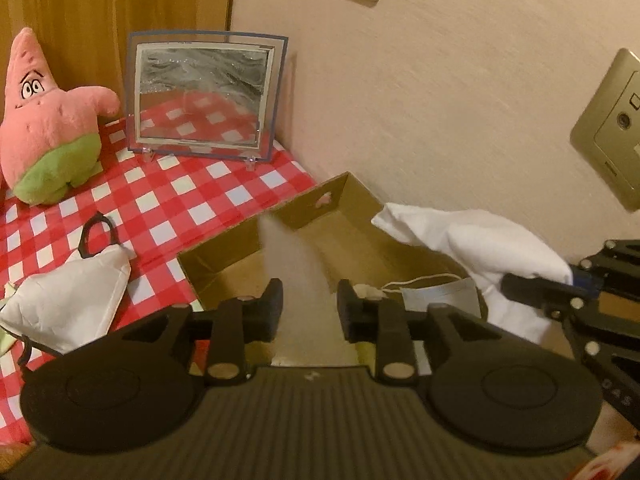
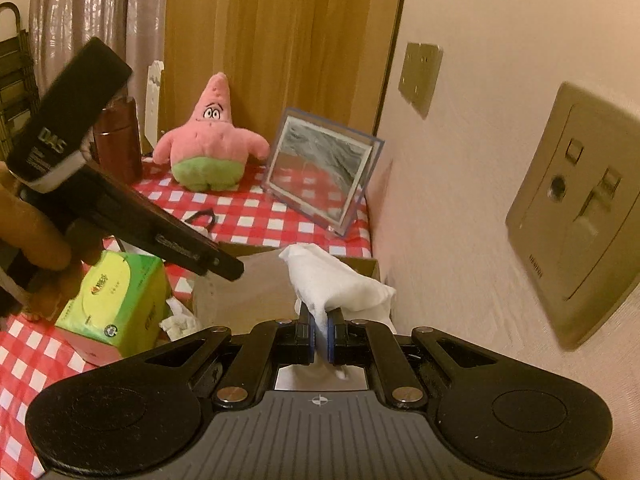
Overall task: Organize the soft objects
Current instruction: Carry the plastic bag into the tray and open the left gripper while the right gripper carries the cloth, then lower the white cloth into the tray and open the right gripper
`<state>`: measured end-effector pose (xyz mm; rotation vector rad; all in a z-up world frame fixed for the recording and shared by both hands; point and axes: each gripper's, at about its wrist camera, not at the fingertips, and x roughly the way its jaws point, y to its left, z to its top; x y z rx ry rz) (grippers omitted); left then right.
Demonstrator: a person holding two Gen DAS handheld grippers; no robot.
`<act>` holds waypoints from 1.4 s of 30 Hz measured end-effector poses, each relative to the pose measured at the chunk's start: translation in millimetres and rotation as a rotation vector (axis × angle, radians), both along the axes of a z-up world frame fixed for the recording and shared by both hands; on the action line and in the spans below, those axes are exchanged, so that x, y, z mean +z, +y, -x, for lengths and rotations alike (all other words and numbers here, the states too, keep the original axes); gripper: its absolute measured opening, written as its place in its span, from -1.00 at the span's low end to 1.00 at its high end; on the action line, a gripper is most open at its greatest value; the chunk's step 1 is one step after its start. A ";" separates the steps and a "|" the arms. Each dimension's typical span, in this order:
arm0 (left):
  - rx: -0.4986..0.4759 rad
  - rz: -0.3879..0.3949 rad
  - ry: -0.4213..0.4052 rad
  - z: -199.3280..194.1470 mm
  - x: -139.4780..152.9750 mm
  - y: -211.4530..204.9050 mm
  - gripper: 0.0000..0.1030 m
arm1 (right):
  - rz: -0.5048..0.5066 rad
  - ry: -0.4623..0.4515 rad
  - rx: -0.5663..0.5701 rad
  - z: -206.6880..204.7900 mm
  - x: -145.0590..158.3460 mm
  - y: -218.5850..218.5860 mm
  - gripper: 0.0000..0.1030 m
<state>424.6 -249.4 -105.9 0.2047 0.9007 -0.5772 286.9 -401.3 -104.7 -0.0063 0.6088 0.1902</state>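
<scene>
A cardboard box (image 1: 352, 204) stands open on the checkered table by the wall. My left gripper (image 1: 310, 300) is open over the box, with a blurred white tissue (image 1: 292, 264) falling between its fingers. A blue face mask (image 1: 440, 294) lies in the box. My right gripper (image 2: 320, 332) is shut on a white cloth (image 2: 336, 284) and holds it over the box (image 2: 260, 292); the cloth also shows in the left wrist view (image 1: 480, 248). A white mask with black straps (image 1: 68, 300) lies left of the box. A pink star plush (image 1: 48, 120) sits at the back.
A glass picture frame (image 1: 204, 92) stands behind the box. A green tissue box (image 2: 116, 304) and crumpled tissue (image 2: 180, 320) lie left of the box. A brown bottle (image 2: 120, 144) stands at the back left. The wall with sockets (image 2: 580, 208) is close on the right.
</scene>
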 end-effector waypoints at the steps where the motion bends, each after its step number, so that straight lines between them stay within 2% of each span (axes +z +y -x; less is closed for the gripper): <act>1: 0.003 0.011 -0.003 -0.7 1.4 3.6 -0.44 | -0.002 0.004 0.001 -0.7 -2.1 0.2 -0.89; 12: 0.041 0.086 -0.108 22.7 44.4 63.8 -0.24 | -0.011 0.011 0.013 -21.9 -6.1 12.2 -0.89; 17: 0.061 0.075 -0.144 31.3 56.6 92.8 -0.18 | 0.008 0.025 0.004 -40.9 -10.1 17.1 -0.88; 20: 0.074 0.060 -0.168 35.5 61.9 108.5 -0.02 | 0.017 0.043 -0.002 -51.0 -16.8 16.9 -0.88; 23: 0.078 0.050 -0.183 39.4 64.9 121.6 0.01 | 0.008 0.070 -0.007 -59.3 -24.7 14.9 -0.86; 24: 0.078 0.050 -0.185 40.7 65.4 125.2 0.03 | 0.003 0.085 -0.008 -61.7 -27.2 14.5 -0.81; 25: 0.082 0.051 -0.183 42.2 65.7 129.3 0.05 | -0.002 0.101 -0.007 -63.3 -29.3 14.4 -0.47; 26: 0.085 0.051 -0.179 43.3 65.6 132.7 0.11 | -0.003 0.112 -0.008 -63.5 -30.2 14.9 0.16; 27: 0.091 0.052 -0.179 44.8 65.5 136.4 0.16 | -0.002 0.111 -0.013 -61.8 -30.0 15.2 0.42; 28: 0.097 0.052 -0.180 46.5 65.7 140.2 0.17 | -0.004 0.102 -0.017 -59.9 -28.6 14.7 0.58; 30: 0.100 0.051 -0.185 51.0 67.0 146.6 0.18 | -0.027 0.057 -0.042 -53.0 -22.2 11.8 0.58; 32: 0.104 0.054 -0.190 55.7 68.7 152.8 0.19 | -0.046 0.056 -0.053 -49.4 -15.5 10.9 0.58; 42: 0.119 0.069 -0.211 80.3 82.4 185.4 0.25 | -0.092 0.000 0.034 -6.8 13.4 33.6 0.58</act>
